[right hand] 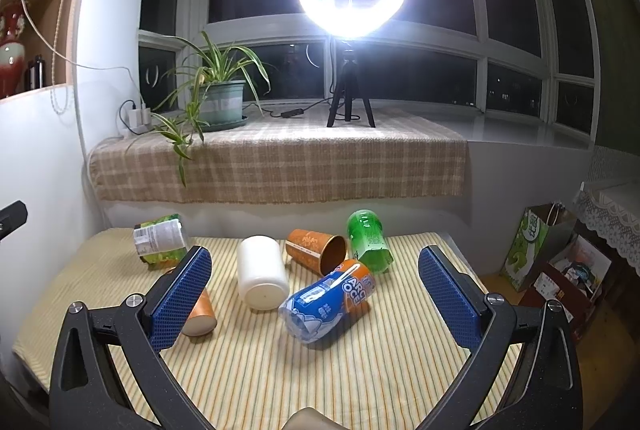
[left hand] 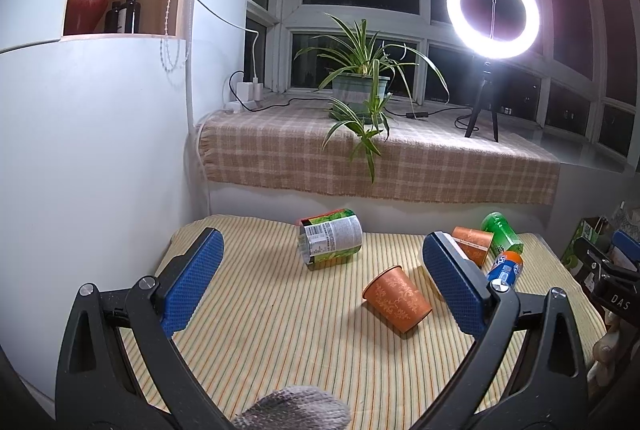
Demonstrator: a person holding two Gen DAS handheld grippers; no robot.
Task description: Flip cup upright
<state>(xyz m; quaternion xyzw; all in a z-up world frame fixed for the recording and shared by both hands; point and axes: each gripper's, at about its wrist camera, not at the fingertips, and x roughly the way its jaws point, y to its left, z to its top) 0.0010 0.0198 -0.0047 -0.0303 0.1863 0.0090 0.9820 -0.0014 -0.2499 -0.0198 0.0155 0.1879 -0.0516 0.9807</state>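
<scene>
Left wrist view shows the left gripper (left hand: 322, 270) with its jaws spread wide and nothing between them, hovering above the striped tabletop (left hand: 280, 350). The nearest orange cup (left hand: 397, 297) lies on its side just ahead and right of centre, mouth turned toward the camera's left, base toward the right blue pad. A second orange cup (left hand: 473, 242) lies tipped farther back, beside the green bottle (left hand: 502, 232) and the blue-and-orange bottle (left hand: 505, 268); a labelled can (left hand: 330, 241) rests on its side to the left.

From the right wrist view, the right gripper (right hand: 314, 272) is likewise fully open and empty, with a white cup (right hand: 262, 272) lying on its side between its pads, along with the blue-and-orange bottle.

The orange cup looks like thin paper: very light, easily crushed, and likely to roll on its tapered wall. A gentle squeeze across the mid-body seems the safest hold; pinching at the open rim would probably buckle it.
</scene>
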